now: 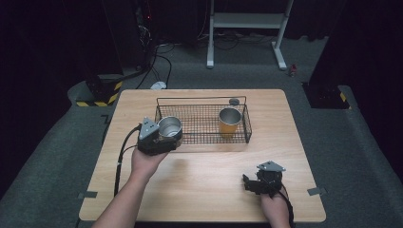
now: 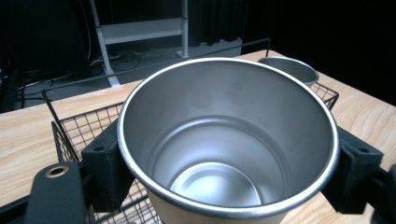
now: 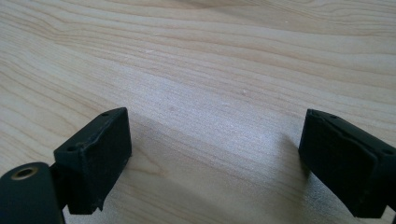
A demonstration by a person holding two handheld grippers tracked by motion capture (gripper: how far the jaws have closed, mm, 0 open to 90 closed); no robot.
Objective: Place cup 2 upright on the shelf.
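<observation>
Between the left gripper's closed jaws sits a steel cup, just over the wire basket's near rim, which it could clip if lowered carelessly; the right gripper rests wide, empty.

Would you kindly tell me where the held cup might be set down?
Bare mesh lies in the black wire basket between the left gripper's steel cup and the orange steel cup. The wooden table between both grippers is bare.
</observation>
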